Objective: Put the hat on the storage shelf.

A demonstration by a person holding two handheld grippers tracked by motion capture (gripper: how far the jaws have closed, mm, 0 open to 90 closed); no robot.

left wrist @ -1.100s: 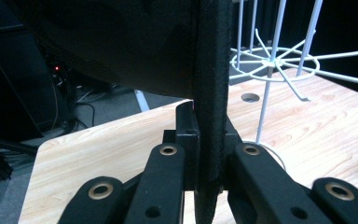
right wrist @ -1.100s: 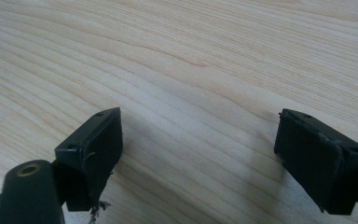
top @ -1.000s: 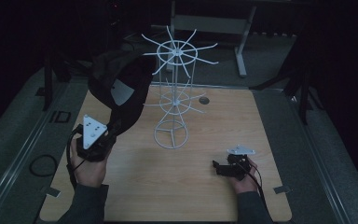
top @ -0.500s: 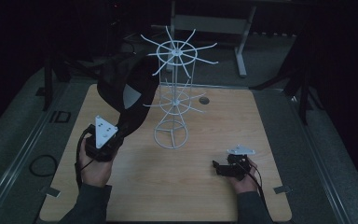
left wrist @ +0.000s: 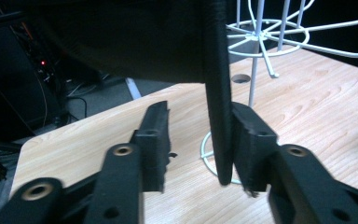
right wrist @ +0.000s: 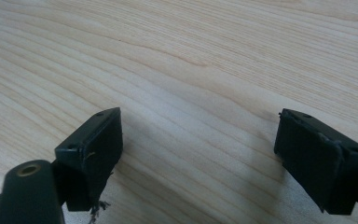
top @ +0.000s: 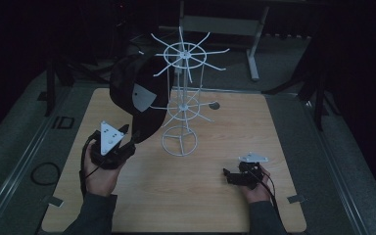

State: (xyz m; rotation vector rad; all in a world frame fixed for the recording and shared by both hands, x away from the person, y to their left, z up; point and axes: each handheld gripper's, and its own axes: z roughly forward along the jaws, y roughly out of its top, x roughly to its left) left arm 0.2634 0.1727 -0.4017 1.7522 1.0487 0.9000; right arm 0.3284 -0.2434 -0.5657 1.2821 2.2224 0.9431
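- Nearest the person, at the table's point(top: 186, 196) front right, the right gripper point(top: 229, 176) rests low over bare wood, its 2 jaws spread wide with nothing between them.
- At front left, the left gripper point(top: 129, 136) is raised; its jaws stand apart, the black cap's brim point(left wrist: 219, 116) lying against 1 jaw only, clear of the other.
- Farther back, the black cap point(top: 137, 95) hangs beside the white wire rack point(top: 181, 105), which stands mid-table.
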